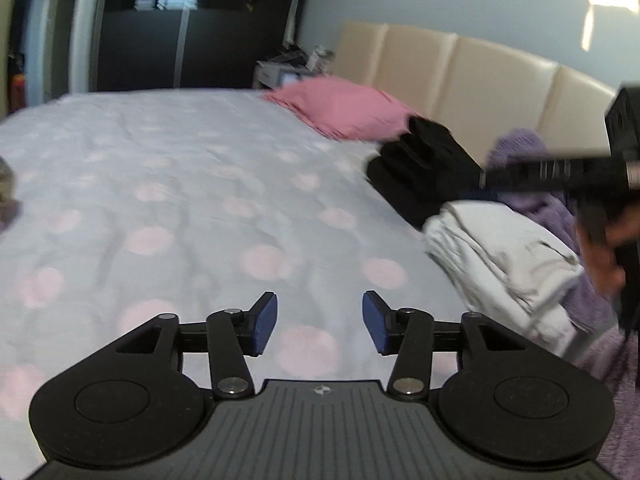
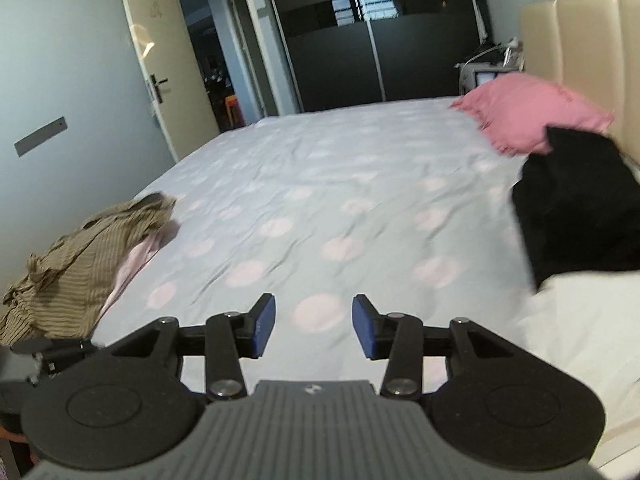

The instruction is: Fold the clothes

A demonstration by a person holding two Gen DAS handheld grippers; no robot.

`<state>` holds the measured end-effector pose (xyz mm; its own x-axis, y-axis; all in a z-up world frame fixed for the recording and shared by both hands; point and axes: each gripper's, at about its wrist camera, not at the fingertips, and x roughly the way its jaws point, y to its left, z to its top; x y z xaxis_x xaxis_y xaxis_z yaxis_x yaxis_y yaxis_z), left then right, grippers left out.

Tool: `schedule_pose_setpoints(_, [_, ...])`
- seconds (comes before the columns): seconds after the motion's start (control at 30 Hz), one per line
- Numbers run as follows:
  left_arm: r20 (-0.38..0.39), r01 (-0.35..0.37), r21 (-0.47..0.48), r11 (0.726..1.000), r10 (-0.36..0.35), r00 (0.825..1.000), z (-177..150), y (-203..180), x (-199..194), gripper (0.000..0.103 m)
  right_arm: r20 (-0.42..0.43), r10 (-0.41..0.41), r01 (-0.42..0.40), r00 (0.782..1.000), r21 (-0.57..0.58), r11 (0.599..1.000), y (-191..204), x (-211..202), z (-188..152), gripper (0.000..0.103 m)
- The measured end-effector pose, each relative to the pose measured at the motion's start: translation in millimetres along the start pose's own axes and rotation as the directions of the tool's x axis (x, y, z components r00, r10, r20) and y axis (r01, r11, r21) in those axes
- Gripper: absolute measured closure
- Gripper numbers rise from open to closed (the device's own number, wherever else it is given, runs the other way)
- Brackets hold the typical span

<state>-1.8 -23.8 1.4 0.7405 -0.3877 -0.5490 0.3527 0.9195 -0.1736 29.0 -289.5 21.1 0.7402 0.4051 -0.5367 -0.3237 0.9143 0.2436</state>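
Left wrist view gives us the bed [image 1: 180, 184] filling the frame, pale sheet with pink dots, and the finished work sits along its edge from one to four o'clock: a pink folded piece [image 1: 340, 108] by the cream headboard [image 1: 460, 76], a black folded garment [image 1: 420, 172] next down, then a white folded garment [image 1: 500, 256] lying on purple fabric [image 1: 536, 208]. Right wrist view shows what looks like the next job, a crumpled striped shirt [image 2: 88, 256] heaped at nine o'clock near the bed's edge, with a pale pink cloth [image 2: 136, 256] tucked beneath it. Both tools are empty: the left gripper [image 1: 319, 322] has its blue pads parted with only sheet between them, and the right gripper [image 2: 314, 326] is released the same way, nothing in its jaws. Now the risks, biggest first. That shirt sits close to the bed's edge, so a careless tug could drag it off, I'd say. Pinch too deep and the pink cloth or the sheet likely comes up with it. The right hand [image 1: 608, 248], blurred at three o'clock, is close to the white stack, and a brush there could topple it. Smallest worry: a thin striped fold could slip from a shallow pinch.
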Motion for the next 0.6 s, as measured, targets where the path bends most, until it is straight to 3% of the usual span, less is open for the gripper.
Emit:
schedule_pose_setpoints(0.07, [0.035,-0.045,0.0,0.999,0.045,0.998,-2,10,-7,0.049,-0.02,0.0,0.0,1.0,0.025,1.0,17,11,-10,0.055])
schedule_pose_setpoints(0.17, [0.08,-0.109,-0.021,0.994,0.111,0.991,-6,22,-14,0.042,-0.039,-0.02,0.022,0.999,0.06,0.998,40,25,-27,0.04])
schedule_pose_setpoints(0.23, [0.114,-0.145,-0.064,0.987,0.151,0.982,-11,30,-19,0.027,-0.043,-0.043,0.045,0.998,0.052,0.998,55,32,-38,0.04])
schedule_pose_setpoints(0.27, [0.131,-0.162,-0.086,0.983,0.172,0.976,-13,33,-21,0.025,-0.045,-0.056,0.057,0.997,0.041,0.998,62,36,-43,0.04])
schedule_pose_setpoints(0.37, [0.13,-0.212,-0.118,0.97,0.226,0.965,-16,42,-19,0.025,-0.048,-0.11,0.111,0.993,0.012,0.994,78,45,-56,0.035])
schedule_pose_setpoints(0.43, [0.12,-0.247,-0.12,0.961,0.261,0.958,-17,46,-17,0.023,-0.037,-0.151,0.15,0.988,-0.01,0.989,88,48,-63,0.022])
schedule_pose_setpoints(0.6, [0.118,-0.343,-0.13,0.93,0.358,0.926,-23,48,-9,0.022,0.01,-0.199,0.2,0.98,-0.045,0.979,100,55,-80,0.018])
